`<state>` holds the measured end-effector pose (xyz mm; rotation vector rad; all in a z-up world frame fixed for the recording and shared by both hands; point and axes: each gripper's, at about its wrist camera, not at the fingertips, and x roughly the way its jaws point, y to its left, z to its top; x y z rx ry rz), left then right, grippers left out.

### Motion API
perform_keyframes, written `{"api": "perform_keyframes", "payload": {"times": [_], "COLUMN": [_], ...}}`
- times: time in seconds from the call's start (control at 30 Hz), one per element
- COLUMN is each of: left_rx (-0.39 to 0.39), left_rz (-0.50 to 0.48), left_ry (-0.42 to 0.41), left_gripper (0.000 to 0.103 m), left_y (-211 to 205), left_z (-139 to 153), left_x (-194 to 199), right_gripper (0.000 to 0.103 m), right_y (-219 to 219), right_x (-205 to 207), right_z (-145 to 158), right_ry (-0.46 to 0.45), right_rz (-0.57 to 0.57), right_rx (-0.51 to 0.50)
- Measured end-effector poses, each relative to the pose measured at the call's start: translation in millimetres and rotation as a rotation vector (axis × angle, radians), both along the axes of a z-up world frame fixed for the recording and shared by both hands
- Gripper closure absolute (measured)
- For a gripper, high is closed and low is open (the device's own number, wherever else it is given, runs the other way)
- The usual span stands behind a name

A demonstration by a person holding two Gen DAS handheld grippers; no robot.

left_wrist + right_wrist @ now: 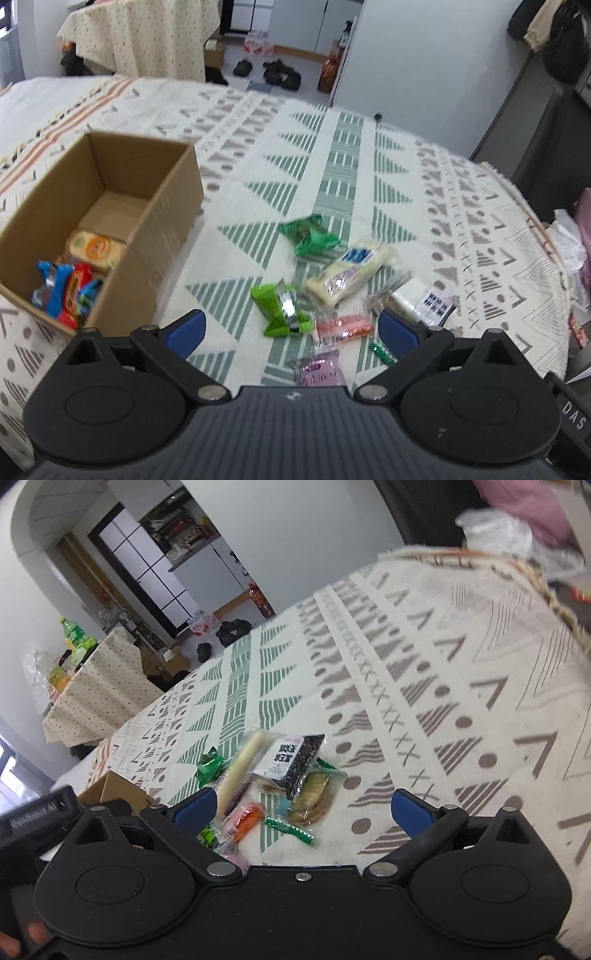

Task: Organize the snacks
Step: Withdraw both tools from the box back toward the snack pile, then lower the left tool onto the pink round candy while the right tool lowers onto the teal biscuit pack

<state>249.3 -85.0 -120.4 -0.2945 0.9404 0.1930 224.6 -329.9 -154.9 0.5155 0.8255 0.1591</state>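
Observation:
An open cardboard box (168, 206) stands on the left of the patterned cloth and holds a yellow-green packet (96, 249) and red and blue wrappers (66, 290). A pile of loose snacks lies to its right: a green packet (308, 236), a long white bar (351, 271), a bright green wrapper (282, 308), a pink-orange packet (343, 326). My left gripper (291, 328) is open and empty above the near end of the pile. My right gripper (303, 806) is open and empty over the same pile, near a cracker packet (312, 797) and a black-and-white packet (291, 758).
The cloth-covered table's edge (535, 221) curves on the right, with a dark cabinet and clutter beyond. A second covered table (96, 690) with bottles stands further back. Shoes (275, 72) lie on the floor. The box corner (110, 790) shows at the right wrist view's left.

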Motion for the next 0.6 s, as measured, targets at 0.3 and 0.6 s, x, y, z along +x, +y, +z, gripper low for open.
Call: {"api": "perform_keyframes", "payload": {"times": [0.3, 0.6], "left_rx": [-0.029, -0.114], "left_rz": [-0.001, 0.001], "left_ry": [0.121, 0.212], "left_gripper": [0.012, 0.043], "left_y": [-11, -11], "left_z": [-46, -78], "left_x": [14, 24], "right_gripper": [0.017, 0.026], "right_y": [1, 14], "right_x": [20, 42], "right_z": [-28, -50], "right_ry": [0.079, 0.136], "right_rz": [0.019, 0.062], "right_rx": [0.04, 0.034]}}
